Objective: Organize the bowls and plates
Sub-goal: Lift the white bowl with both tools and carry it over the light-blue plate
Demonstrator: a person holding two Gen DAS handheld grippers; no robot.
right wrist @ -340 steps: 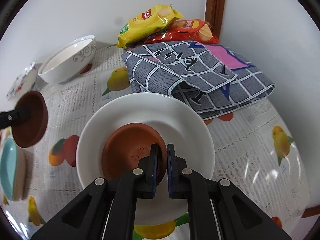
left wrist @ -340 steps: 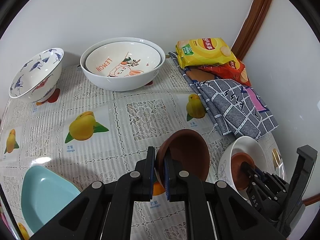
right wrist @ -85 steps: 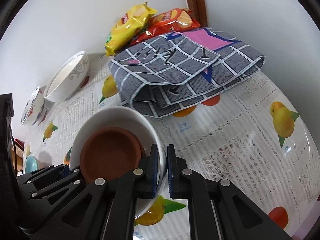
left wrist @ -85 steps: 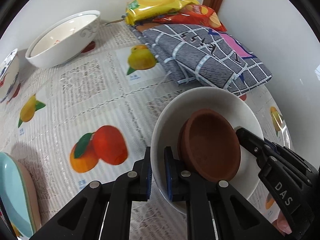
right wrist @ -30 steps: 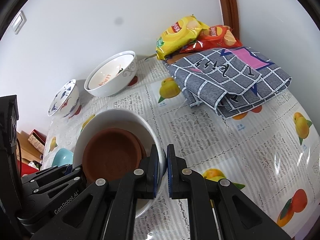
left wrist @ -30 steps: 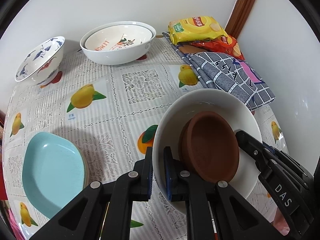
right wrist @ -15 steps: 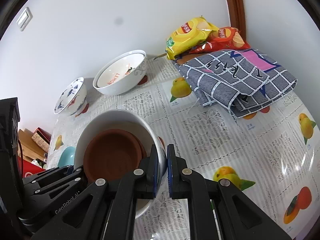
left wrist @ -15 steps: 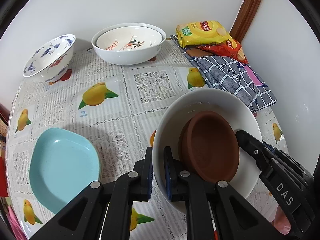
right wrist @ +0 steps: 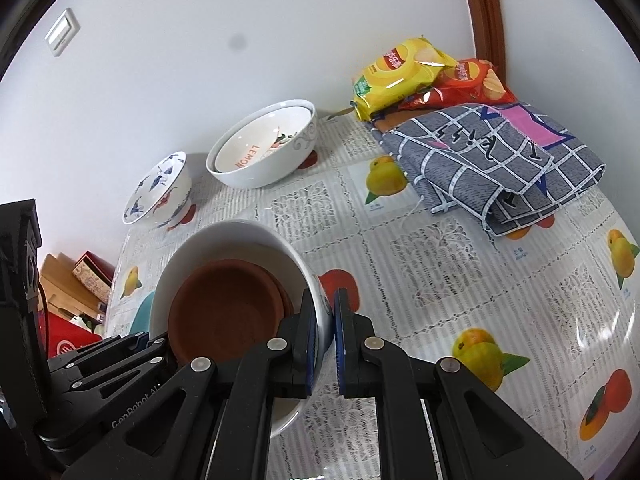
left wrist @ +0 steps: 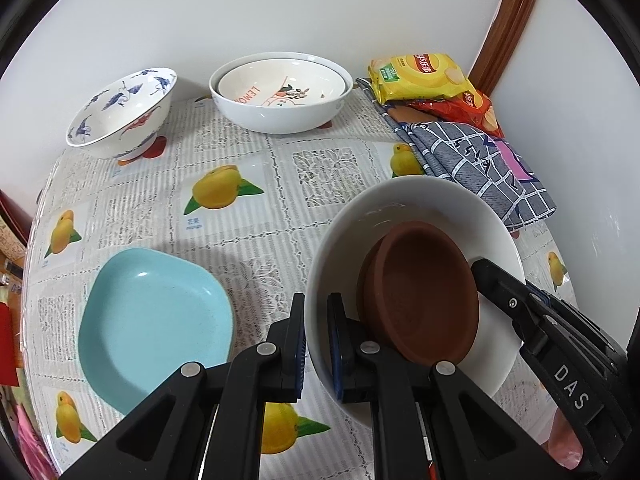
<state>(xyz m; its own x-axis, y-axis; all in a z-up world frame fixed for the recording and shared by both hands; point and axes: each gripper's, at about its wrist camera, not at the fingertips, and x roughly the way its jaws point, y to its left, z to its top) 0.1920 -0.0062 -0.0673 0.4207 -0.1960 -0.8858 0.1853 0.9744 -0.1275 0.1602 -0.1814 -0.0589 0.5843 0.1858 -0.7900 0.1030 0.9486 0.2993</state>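
White bowl (left wrist: 420,208), rim pinched by left gripper (left wrist: 317,344) and right gripper (right wrist: 323,336), above the tablecloth (left wrist: 280,216).

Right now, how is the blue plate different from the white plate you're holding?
The blue plate is a rounded square, while the white plate is round. The blue plate lies flat on the table with nothing in it, but the white plate is held up, tilted, by the left gripper and right gripper, with brown saucers inside. Both are shallow dishes.
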